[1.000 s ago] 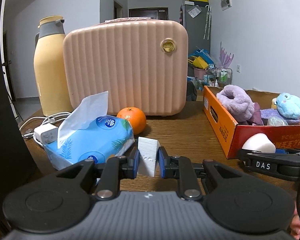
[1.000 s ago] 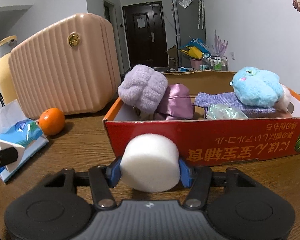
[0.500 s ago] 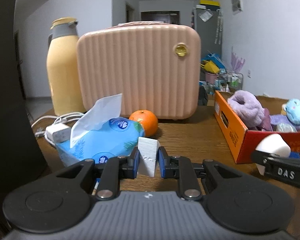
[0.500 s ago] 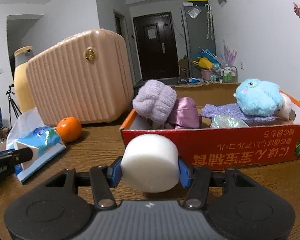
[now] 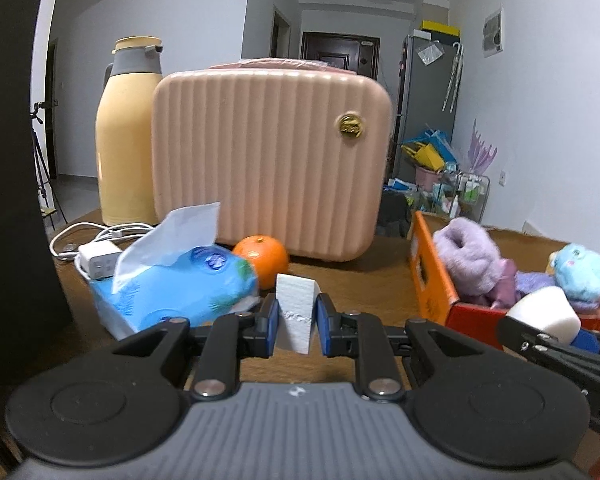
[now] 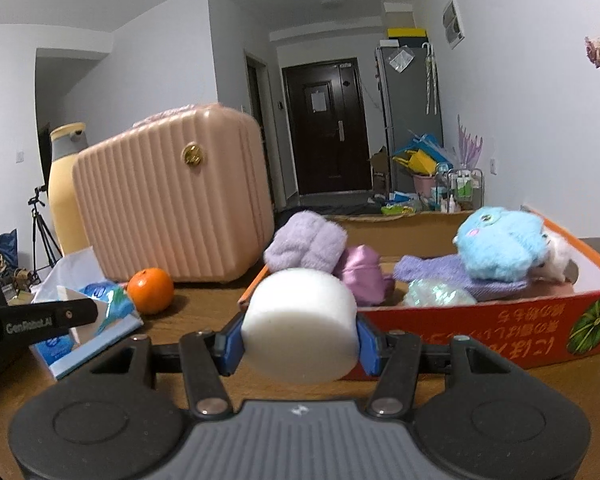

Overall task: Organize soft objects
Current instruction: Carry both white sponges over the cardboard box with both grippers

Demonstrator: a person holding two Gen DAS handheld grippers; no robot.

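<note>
The left gripper (image 5: 297, 315) had its fingers (image 5: 269, 316) clamped on a white foam wedge (image 5: 296, 310), held above the counter (image 5: 364, 286) beside the tissue pack (image 5: 176, 288). The right gripper (image 6: 299, 340) squeezed a white foam cylinder (image 6: 300, 324) between its fingers (image 6: 230, 340), raised just before the near wall of the orange box (image 6: 500, 330) of plush items.

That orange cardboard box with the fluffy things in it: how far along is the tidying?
Several soft things already lie in the orange cardboard box: a lilac fuzzy bundle, a blue plush toy, a purple knit cloth. In hand: the right gripper grips a round white foam cylinder in front of the box, and the left gripper pinches a white foam wedge. Both pieces are not yet in the box.
</note>
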